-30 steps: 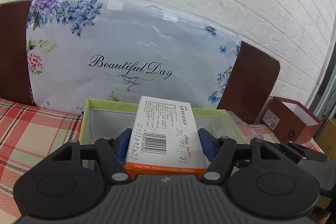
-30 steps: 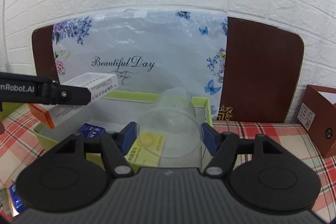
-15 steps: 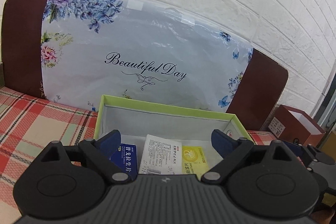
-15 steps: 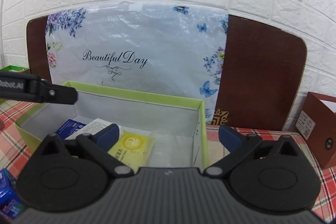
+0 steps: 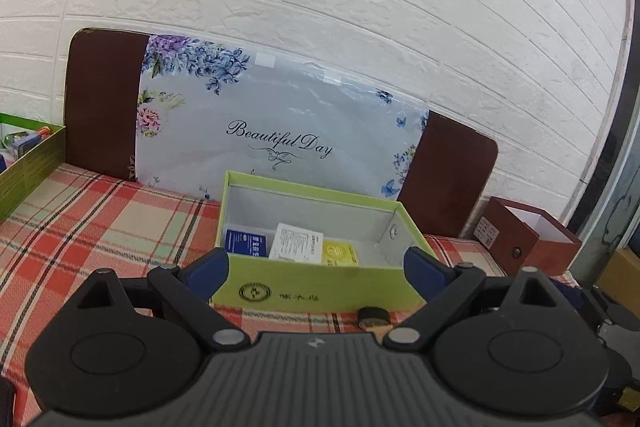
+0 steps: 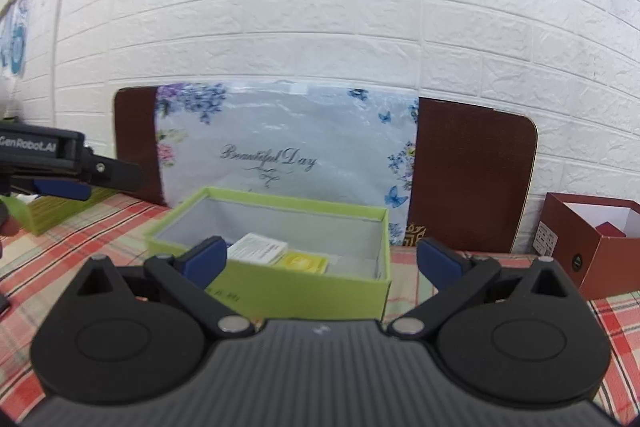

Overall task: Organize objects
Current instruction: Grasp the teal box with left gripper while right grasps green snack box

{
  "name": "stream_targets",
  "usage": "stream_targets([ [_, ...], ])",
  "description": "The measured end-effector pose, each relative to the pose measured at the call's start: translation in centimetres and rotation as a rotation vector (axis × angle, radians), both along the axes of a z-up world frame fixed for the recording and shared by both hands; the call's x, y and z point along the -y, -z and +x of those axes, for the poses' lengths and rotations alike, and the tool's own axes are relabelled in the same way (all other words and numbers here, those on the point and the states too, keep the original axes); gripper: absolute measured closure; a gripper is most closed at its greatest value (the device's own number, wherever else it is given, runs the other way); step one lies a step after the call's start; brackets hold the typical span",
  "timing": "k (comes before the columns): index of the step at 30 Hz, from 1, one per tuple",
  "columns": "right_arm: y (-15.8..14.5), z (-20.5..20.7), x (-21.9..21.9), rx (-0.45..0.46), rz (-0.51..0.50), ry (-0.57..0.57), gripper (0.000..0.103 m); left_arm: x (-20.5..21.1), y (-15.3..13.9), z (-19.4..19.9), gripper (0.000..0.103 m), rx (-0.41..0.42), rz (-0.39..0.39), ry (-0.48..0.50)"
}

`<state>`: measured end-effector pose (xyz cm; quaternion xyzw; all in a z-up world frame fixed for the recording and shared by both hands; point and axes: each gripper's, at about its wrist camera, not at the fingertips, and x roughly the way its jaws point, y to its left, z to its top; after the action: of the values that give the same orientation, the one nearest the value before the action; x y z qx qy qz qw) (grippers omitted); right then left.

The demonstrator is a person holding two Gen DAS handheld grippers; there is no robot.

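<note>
A light green open box (image 5: 320,291) (image 6: 296,291) stands on the plaid tablecloth. Inside it lie a blue packet (image 5: 246,242), a white medicine box (image 5: 297,243) (image 6: 258,247) and a yellow packet (image 5: 339,254) (image 6: 306,262). My left gripper (image 5: 316,267) is open and empty, held in front of the box; it also shows in the right wrist view (image 6: 72,183) at the far left. My right gripper (image 6: 320,259) is open and empty, in front of the box. The clear cup is not visible.
A floral "Beautiful Day" board (image 5: 280,135) leans on the white brick wall behind the box. A dark red open box (image 5: 528,239) (image 6: 596,243) stands at the right. Another green box (image 5: 28,163) with items is at the far left. A small dark round object (image 5: 374,317) lies before the box.
My left gripper let go of the white medicine box into the green box and my right let go of the clear cup. Both grippers opened and drew back from the box.
</note>
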<state>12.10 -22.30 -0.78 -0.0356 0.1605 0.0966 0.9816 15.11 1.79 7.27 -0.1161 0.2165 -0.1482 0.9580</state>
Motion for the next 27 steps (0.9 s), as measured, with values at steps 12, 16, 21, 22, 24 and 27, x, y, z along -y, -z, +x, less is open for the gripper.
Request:
stream_targets([
  [12, 6.3, -9.4, -0.1, -0.148, 0.001, 0.082, 0.0, 0.1, 5.9, -7.1, 0.006, -0.115, 0.014, 0.05],
  [16, 8.6, -10.9, 0.0, -0.215, 0.016, 0.102, 0.0, 0.4, 8.1, -7.9, 0.006, -0.169, 0.012, 0.083],
  [21, 10.6, -12.0, 0.0, -0.281, 0.046, 0.096, 0.0, 1.3, 10.0, -7.6, 0.006, -0.21, 0.016, 0.116],
  [22, 10.7, -12.1, 0.0, -0.286, 0.048, 0.096, 0.0, 1.4, 10.3, -7.4, 0.006, -0.216, 0.011, 0.118],
  [24, 10.7, -12.3, 0.1, -0.287, 0.051, 0.096, 0.0, 1.6, 10.5, -6.9, 0.006, -0.228, 0.005, 0.126],
  [27, 10.5, -12.4, 0.6, -0.274, 0.062, 0.113, 0.0, 2.0, 10.5, -5.8, 0.006, -0.214, 0.022, 0.143],
])
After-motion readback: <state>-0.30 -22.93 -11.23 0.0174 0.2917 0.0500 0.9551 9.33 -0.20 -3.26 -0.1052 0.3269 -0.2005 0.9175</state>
